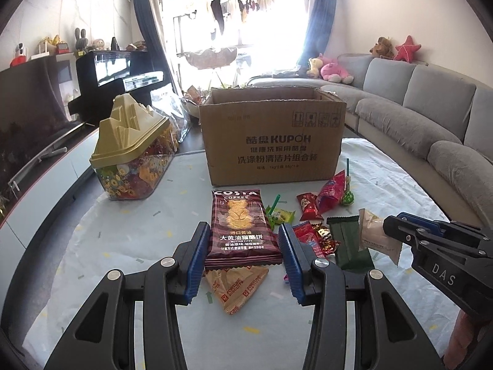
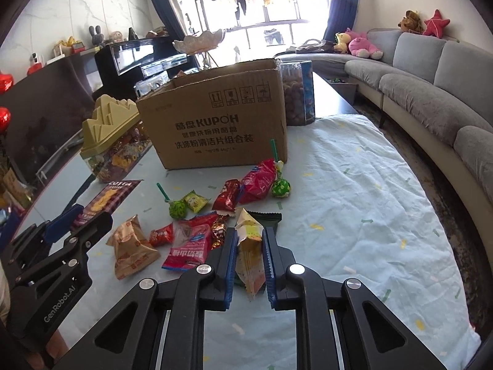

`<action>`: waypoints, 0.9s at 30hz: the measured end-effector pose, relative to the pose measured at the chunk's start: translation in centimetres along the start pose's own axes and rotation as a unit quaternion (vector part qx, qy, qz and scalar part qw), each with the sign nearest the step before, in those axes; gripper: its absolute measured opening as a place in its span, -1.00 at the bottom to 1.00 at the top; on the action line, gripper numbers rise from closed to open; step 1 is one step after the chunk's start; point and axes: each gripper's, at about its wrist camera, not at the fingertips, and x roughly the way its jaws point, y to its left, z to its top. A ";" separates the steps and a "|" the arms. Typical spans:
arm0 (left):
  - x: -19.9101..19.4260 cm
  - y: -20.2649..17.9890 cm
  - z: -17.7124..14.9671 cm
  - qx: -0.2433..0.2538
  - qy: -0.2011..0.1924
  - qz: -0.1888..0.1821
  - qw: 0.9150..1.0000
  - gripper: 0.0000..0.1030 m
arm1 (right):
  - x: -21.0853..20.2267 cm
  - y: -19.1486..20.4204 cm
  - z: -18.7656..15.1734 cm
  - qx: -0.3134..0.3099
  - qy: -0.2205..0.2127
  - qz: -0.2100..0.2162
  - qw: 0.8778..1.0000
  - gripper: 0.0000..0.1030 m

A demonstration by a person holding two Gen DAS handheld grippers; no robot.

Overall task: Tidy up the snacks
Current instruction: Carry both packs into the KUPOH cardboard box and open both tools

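My left gripper (image 1: pixel 243 231) is shut on a maroon Costa biscuit pack (image 1: pixel 238 225), held just above the table; it also shows in the right wrist view (image 2: pixel 101 199). My right gripper (image 2: pixel 249 234) is shut on a cream snack packet (image 2: pixel 249 246), also seen in the left wrist view (image 1: pixel 374 234). An open cardboard box (image 1: pixel 271 135) stands behind the snacks. Loose snacks lie between: a Fortune Biscuits pouch (image 2: pixel 132 246), red packets (image 2: pixel 257 180), a green lollipop (image 2: pixel 281 186) and a dark green packet (image 1: pixel 349 243).
A clear candy jar with a gold mountain-shaped lid (image 1: pixel 132 148) stands left of the box. A tall clear container of snacks (image 2: pixel 297 92) stands behind the box's right corner. A grey sofa (image 2: pixel 431 92) runs along the right. A pale cloth (image 2: pixel 354 200) covers the table.
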 end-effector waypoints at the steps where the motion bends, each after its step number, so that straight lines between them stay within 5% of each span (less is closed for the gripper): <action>1: -0.2 0.0 0.1 -0.001 -0.002 -0.002 1.000 -0.12 | -0.1 0.0 0.0 0.003 0.001 0.003 1.000 -0.66; 27: 1.6 2.3 7.2 0.003 -0.063 -0.012 0.998 -0.12 | -0.7 2.8 8.1 -0.017 -0.089 0.026 0.995 -0.67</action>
